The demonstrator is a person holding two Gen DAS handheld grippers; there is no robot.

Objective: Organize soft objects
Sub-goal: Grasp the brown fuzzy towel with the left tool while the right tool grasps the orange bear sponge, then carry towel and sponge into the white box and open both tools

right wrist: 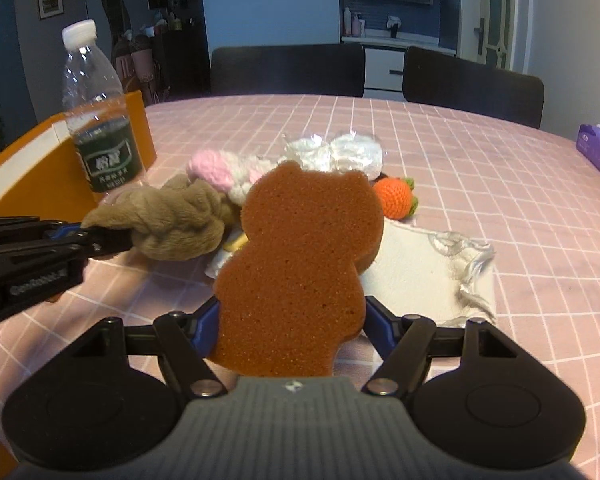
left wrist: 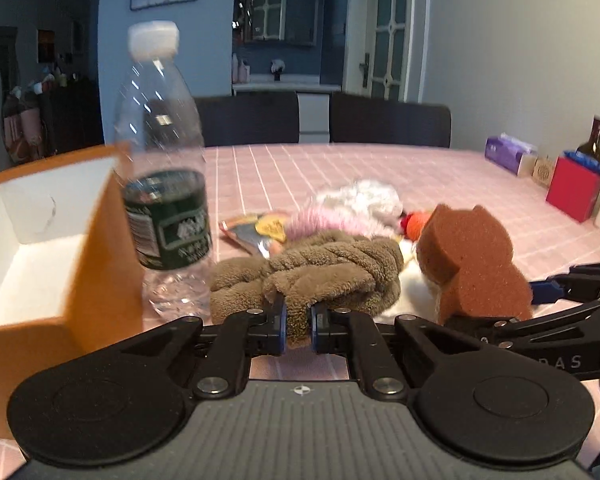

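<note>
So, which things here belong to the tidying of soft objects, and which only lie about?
Job: sponge, brown towel, pink plush, carrot, white cloth, orange box.
Lying about: bottle, tissue box, red bag.

Brown cat-shaped sponge [right wrist: 296, 264] upright between right gripper [right wrist: 290, 330] fingers, left gripper [right wrist: 100, 236] pinching tan plush [right wrist: 176, 220]

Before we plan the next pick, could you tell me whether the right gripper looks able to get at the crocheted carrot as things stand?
Probably not yet: the right gripper is shut on the brown sponge, which stands between it and the crocheted carrot.
</note>
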